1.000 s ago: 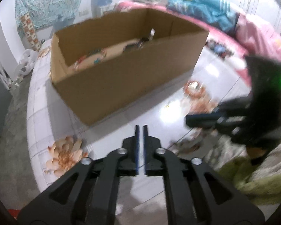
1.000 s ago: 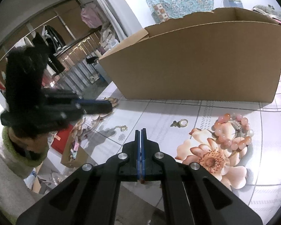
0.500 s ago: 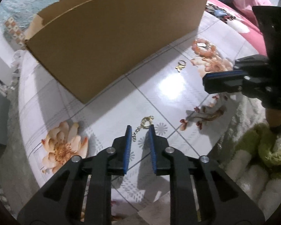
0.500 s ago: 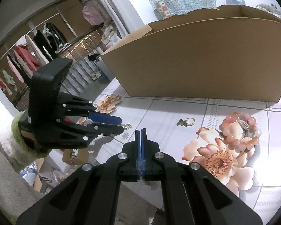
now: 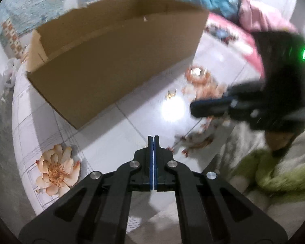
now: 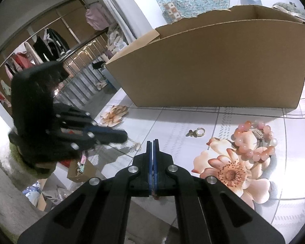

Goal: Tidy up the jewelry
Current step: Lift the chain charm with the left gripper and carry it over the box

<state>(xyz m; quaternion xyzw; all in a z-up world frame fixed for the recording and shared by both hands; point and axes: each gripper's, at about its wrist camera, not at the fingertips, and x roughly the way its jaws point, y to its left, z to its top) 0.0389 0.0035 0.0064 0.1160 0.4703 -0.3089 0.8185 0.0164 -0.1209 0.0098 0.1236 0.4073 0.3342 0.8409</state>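
Cardboard first: the big brown open-topped cardboard box sits toward the far side of the white flower-print table, and I'd guess the loose pieces are meant to end up in it. Far left in the right wrist view, the left gripper hangs blurred over the table's left edge; its own camera shows the blue pads pinched together, and whether anything thin is caught between them, I can't tell. A few small gold links show right at its tip. The right gripper is clamped shut with nothing in it, over the near edge. Just ahead and slightly right of it lies the little gold ring with a butterfly charm, flat on the table, well short of the box. That one's tiny, light and hard, probably skids on the glossy top, so pinch across the band. Further right, the pink bead bracelet rests on a printed flower; floppy, probably stretchy, grab any one bead section.
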